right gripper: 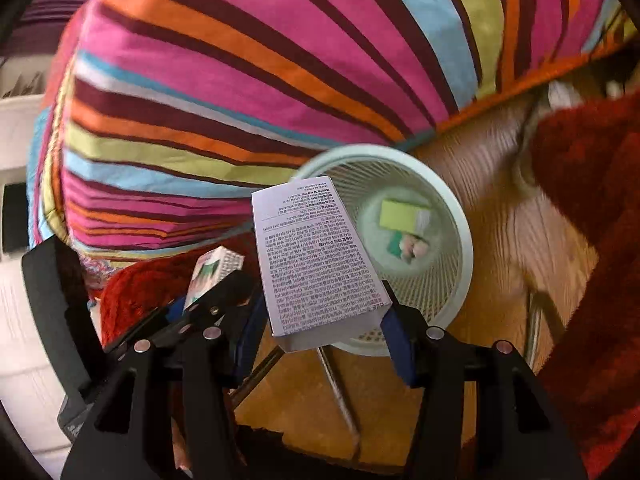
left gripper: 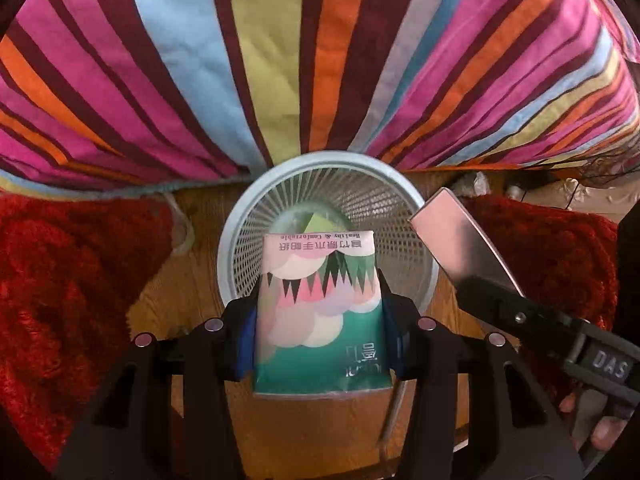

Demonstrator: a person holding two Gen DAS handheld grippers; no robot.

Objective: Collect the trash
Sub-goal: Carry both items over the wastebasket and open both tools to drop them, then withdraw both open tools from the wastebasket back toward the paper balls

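Hovering over the mesh bin (left gripper: 326,236), your left gripper (left gripper: 320,320) clamps the tissue pack (left gripper: 320,312), right gripper (right gripper: 324,312) the printed box (right gripper: 316,264); centre both above the rim, then part the jaws.

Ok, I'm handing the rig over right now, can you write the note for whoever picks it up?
Left gripper: shut on the green tissue pack, held over the white mesh bin.
Right gripper: shut on the white printed box, held at the bin's near-left rim.
The bin stands on the wooden floor by the striped bedding, red rug on both sides.
Done: a yellow-green piece and another small item already lie in the bin.
Left: release both items into the bin; the box probably needs bringing further over the opening first.
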